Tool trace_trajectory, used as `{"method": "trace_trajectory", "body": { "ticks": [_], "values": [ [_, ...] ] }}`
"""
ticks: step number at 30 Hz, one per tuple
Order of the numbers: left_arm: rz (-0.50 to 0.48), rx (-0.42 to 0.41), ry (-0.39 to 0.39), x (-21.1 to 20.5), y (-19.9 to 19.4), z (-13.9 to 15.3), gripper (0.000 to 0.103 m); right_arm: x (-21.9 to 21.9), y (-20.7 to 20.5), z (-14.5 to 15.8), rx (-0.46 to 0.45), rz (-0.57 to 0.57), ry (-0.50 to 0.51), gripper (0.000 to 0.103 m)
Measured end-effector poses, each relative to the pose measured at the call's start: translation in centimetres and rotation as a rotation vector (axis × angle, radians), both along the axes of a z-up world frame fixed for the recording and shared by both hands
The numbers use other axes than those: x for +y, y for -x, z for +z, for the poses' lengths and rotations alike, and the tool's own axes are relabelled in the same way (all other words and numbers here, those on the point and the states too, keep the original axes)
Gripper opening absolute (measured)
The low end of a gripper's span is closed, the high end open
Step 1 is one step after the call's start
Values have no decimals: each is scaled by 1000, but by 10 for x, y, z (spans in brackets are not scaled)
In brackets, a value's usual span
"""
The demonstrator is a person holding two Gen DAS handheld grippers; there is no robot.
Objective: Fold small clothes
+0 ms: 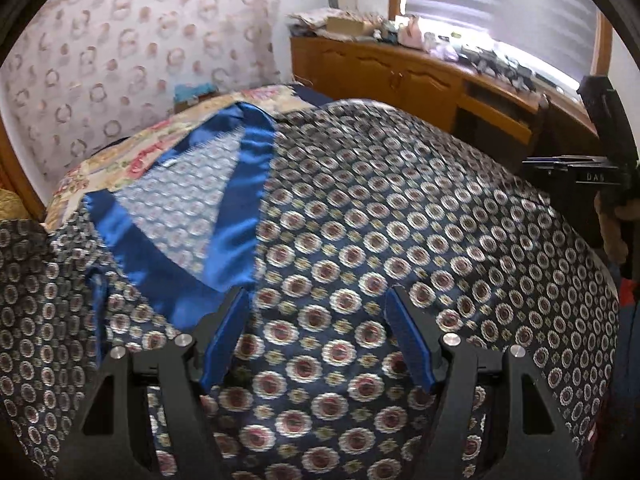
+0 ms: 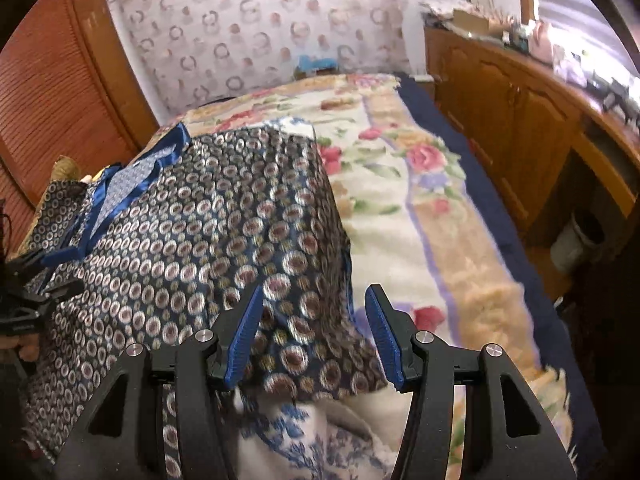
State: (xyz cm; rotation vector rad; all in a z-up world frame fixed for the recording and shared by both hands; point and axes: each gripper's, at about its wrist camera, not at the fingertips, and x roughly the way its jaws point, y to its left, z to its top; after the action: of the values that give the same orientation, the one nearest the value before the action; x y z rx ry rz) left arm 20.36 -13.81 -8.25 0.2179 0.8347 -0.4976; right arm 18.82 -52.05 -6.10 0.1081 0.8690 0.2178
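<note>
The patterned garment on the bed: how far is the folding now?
Done: the patterned garment lies spread on the floral blanket, blue collar showing. In hand: nothing; the left gripper and right gripper are open above it. Left: no fold is visible yet.

We see a daylit bedroom, with light pouring through the blinds of a window (image 1: 496, 4) at upper right, blown out to white glare. Both fisheye views bend straight lines and darken to black at the corners. The patterned garment (image 1: 360, 220) and flowered blanket (image 2: 420, 184) look softly smeared by blur.
</note>
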Motion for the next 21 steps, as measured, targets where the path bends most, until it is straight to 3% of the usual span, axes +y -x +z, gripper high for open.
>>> {"method": "trace_trajectory", "body": {
  "ticks": [6, 9, 13, 15, 19, 21],
  "values": [
    [-26, 35, -8, -6, 4, -6, 72, -8, 7, -13, 52, 14, -73, 54],
    [-27, 35, -11, -8, 5, -6, 75, -7, 9, -18, 69, 32, -105, 47],
    [-48, 43, -16, -12, 3, -9, 85, -4, 11, -17, 63, 63, -140, 30],
    [-59, 49, -20, -14, 3, -10, 90, -3, 13, -15, 55, 63, -126, 27],
    [-62, 50, -22, -16, 0, -11, 92, -5, 16, -10, 26, 53, -83, 7],
    [-63, 50, -22, -16, 0, -11, 92, -3, 17, -7, 16, 59, -50, 3]
  ]
}}
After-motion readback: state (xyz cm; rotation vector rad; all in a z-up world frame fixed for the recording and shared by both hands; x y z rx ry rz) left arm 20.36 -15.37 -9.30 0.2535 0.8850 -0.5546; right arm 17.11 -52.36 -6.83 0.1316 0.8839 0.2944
